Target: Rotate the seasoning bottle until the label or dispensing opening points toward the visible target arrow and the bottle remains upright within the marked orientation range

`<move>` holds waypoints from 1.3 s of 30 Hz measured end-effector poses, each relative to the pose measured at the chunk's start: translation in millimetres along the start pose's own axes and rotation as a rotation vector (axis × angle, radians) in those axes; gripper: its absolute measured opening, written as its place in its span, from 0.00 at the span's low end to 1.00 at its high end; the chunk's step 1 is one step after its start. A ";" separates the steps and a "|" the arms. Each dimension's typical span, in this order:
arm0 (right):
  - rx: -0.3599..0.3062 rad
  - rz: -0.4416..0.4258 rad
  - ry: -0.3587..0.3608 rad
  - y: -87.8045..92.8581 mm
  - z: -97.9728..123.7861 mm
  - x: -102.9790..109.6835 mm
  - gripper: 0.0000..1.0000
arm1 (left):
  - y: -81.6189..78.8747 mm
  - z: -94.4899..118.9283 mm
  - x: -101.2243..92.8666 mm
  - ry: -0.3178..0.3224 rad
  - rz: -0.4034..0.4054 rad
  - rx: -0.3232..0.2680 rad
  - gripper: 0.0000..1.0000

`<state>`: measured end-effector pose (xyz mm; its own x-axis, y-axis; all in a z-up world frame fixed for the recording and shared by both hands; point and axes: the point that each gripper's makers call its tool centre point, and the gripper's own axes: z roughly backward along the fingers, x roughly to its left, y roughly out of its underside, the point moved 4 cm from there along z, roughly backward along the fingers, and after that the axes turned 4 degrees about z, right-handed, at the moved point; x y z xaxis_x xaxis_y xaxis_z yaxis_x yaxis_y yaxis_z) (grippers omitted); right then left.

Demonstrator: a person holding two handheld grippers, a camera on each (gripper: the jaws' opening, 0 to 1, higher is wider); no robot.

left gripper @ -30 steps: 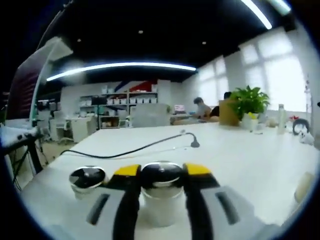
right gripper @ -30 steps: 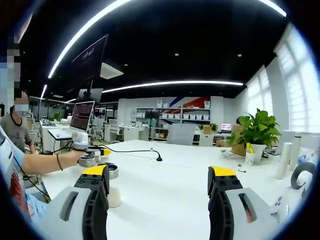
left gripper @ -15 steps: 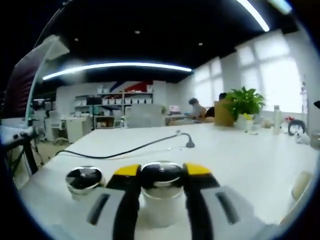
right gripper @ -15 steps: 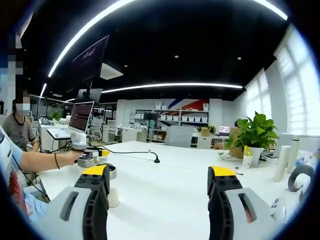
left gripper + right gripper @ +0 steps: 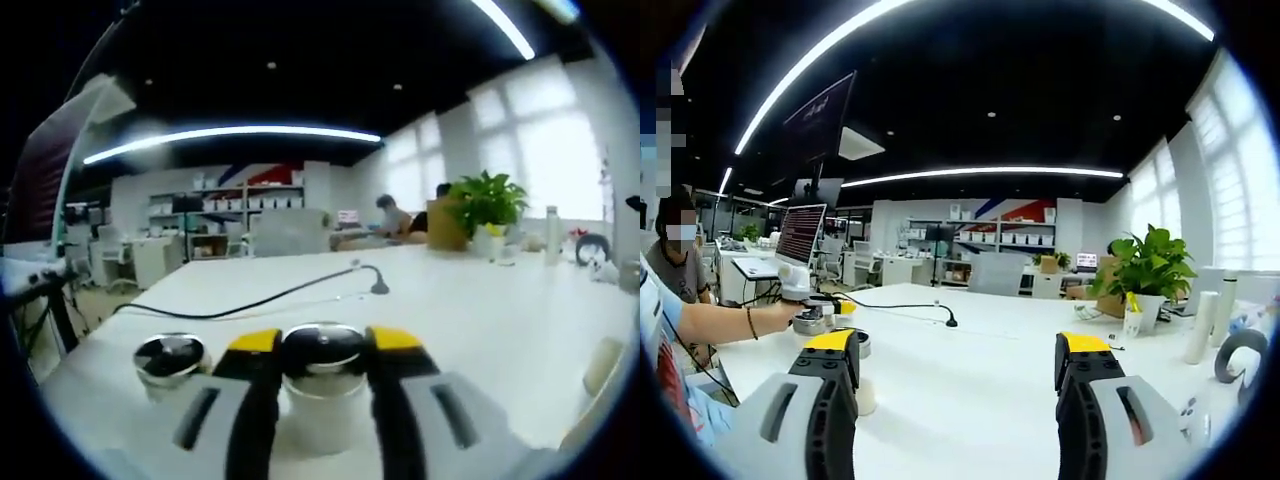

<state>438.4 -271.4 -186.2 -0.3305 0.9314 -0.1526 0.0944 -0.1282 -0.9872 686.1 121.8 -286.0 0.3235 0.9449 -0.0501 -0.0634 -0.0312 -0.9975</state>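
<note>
- The seasoning bottle [image 5: 322, 385], white-bodied with a shiny metal cap, stands upright on the white table [image 5: 500, 330], right between the jaws of the left gripper [image 5: 322, 350].
- The left gripper is closed on it: the yellow-tipped jaws press the cap and shoulder from both sides.
- A second bottle [image 5: 170, 362] with the same kind of cap stands just beside the left jaw, on its outer side, apart from it.
- The right gripper [image 5: 958, 365] hangs with its jaws spread wide and nothing between them, above bare tabletop. In its view a person's forearm [image 5: 730, 322] reaches out at the far left, where the bottles stand.
- No arrow, label or dispensing opening can be made out, so how far the turn still has to go cannot be told.
- To do the turn well, I judge the wrist should roll about the bottle's own upright axis, base flat on the table and grip steady, so the bottle neither tips nor slides.
- The main risk looks like the left jaw sweeping into the second bottle during a turn.
- Ahead of the left jaws lies open tabletop; a black cable [image 5: 250, 300] runs across it well beyond.
- The table's near edge falls off past the second bottle, so drift that way is best avoided.
</note>
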 end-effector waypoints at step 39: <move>0.027 -0.024 -0.014 8.1 -6.1 4.9 0.82 | -22.0 109.8 -22.4 0.167 0.057 -0.028 0.34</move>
<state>443.2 -265.8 -194.7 -0.3459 0.9293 -0.1292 0.0606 -0.1153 -0.9915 576.6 137.0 -257.4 0.4730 0.8740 -0.1115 -0.0602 -0.0942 -0.9937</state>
